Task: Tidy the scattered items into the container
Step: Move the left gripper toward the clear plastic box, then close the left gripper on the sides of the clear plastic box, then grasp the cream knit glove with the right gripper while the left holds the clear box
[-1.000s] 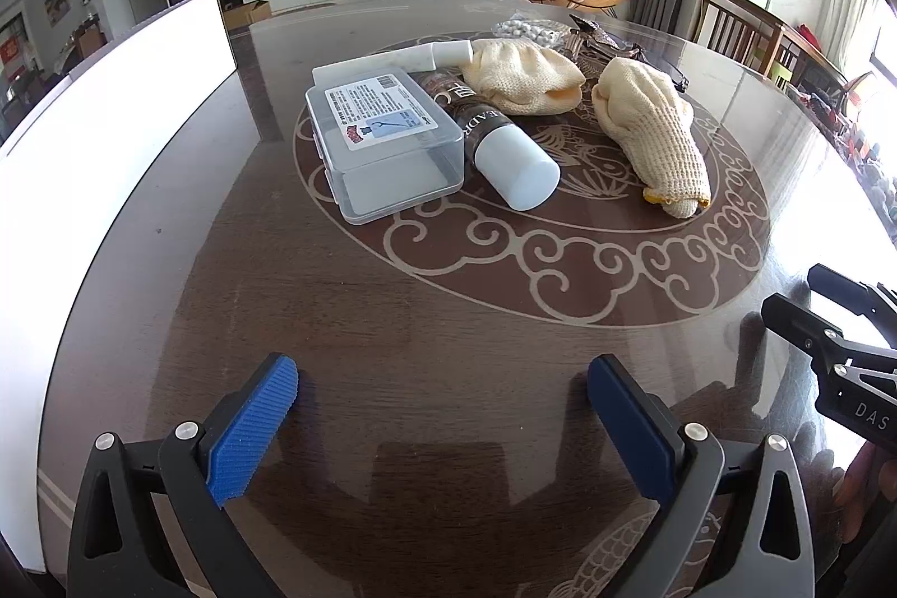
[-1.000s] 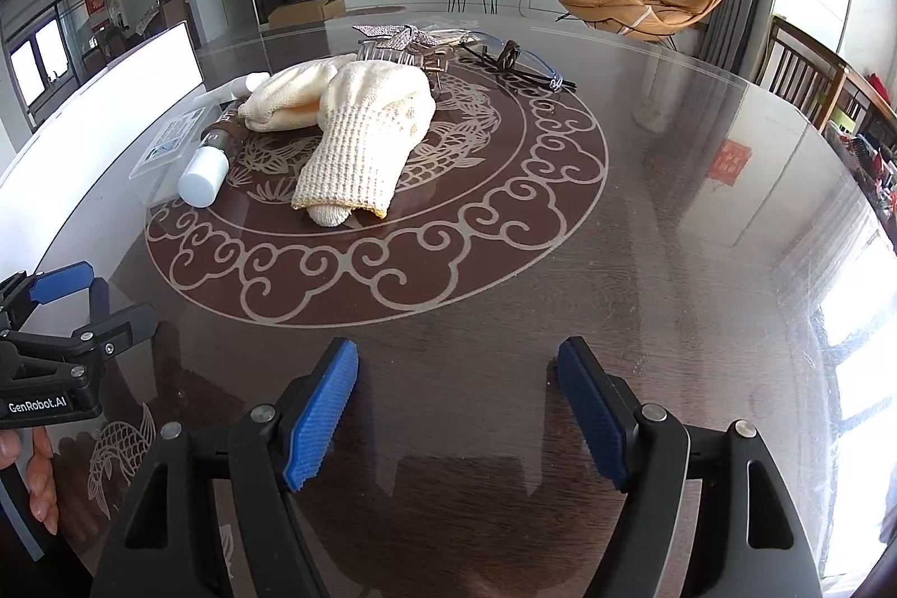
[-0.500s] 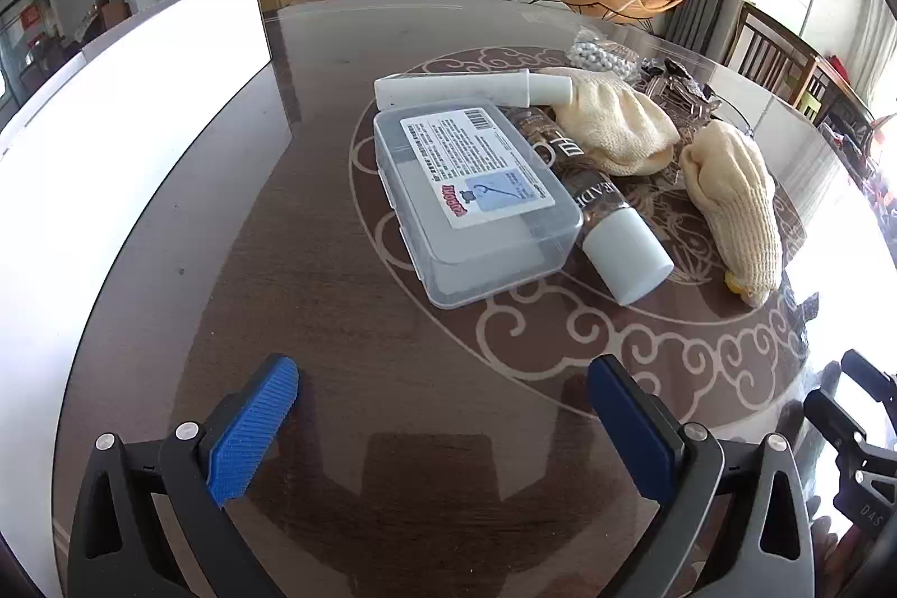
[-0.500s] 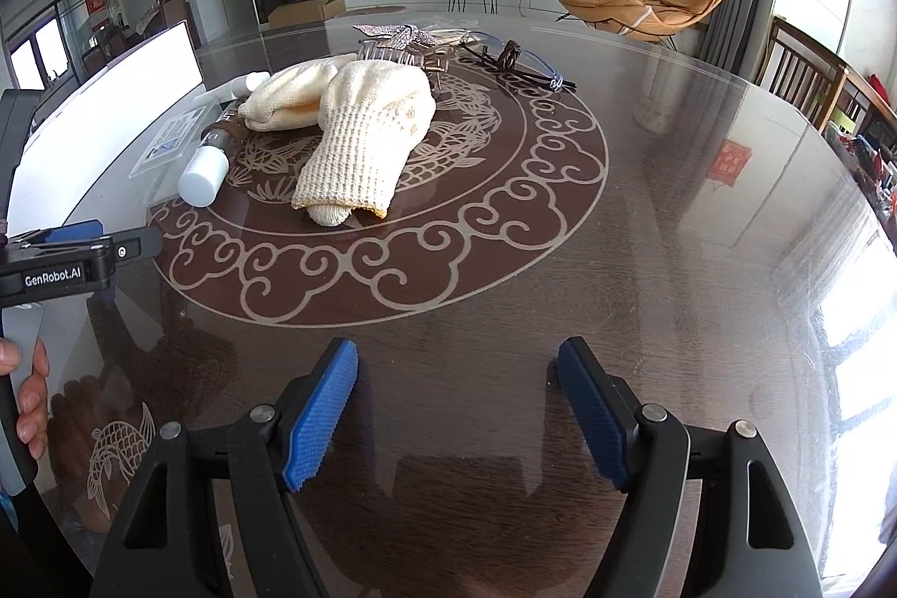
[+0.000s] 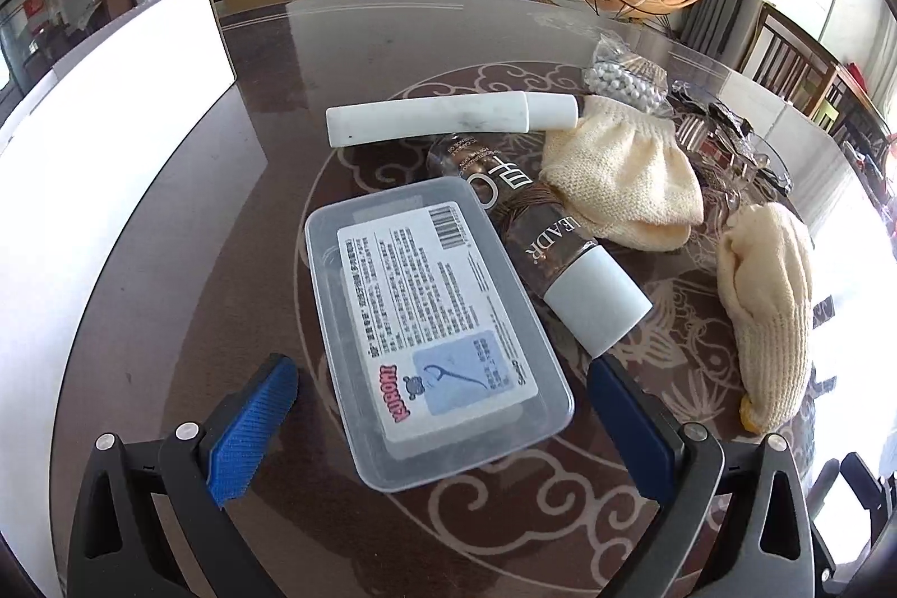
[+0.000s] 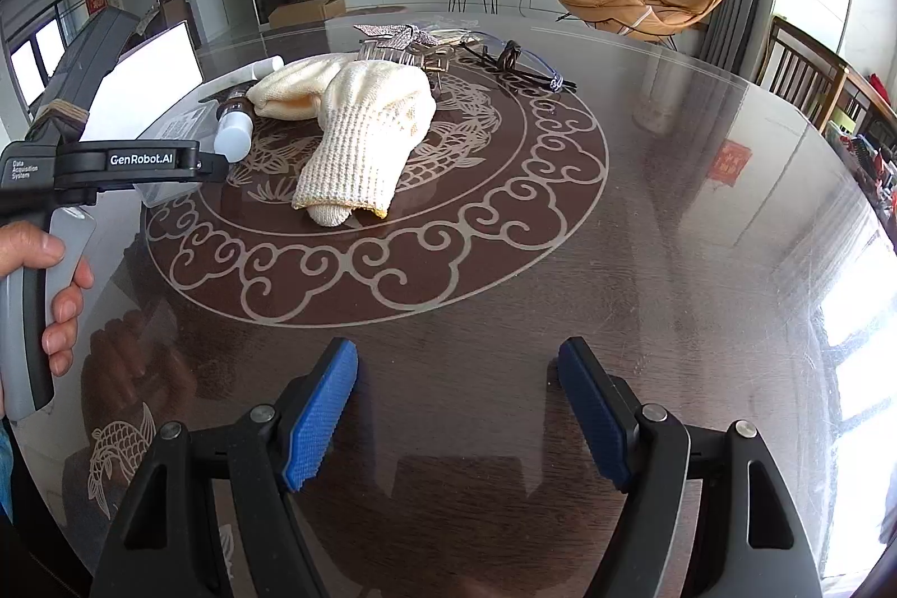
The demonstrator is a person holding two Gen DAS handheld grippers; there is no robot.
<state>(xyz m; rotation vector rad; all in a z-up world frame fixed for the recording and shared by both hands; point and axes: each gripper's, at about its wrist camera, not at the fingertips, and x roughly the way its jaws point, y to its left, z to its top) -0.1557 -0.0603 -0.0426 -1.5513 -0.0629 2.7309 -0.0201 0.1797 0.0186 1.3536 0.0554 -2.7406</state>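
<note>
A living room with a TV and an orange chair lies behind a dark round table (image 5: 168, 295) with a pale scroll inlay. In the left wrist view a clear plastic box (image 5: 431, 329), lid on and label up, fills the lower centre, lying between the spread fingers of the left gripper (image 5: 443, 430), which touch nothing. The right gripper (image 6: 457, 421) is also spread wide and empty, low in its own view over bare table, well apart from the items.

The step in hand looks like taking hold of the box, probably to open it. To do it well, the left gripper should square up to the box, which lies slanted across the gap, and close on its long sides, not on the lid edge.

A bottle (image 5: 555, 250) with a white cap lies touching the box's right side, so the right finger has little room there and may nudge it. A white tube (image 5: 448, 124) lies above the box. Two knit gloves sit right of centre: one (image 5: 622, 175) near the bottle, one (image 5: 768, 312) at the right edge. A bag of beads (image 5: 622, 74) and dark clutter lie upper right; glasses (image 6: 516, 60) show at upper centre of the right view.
</note>
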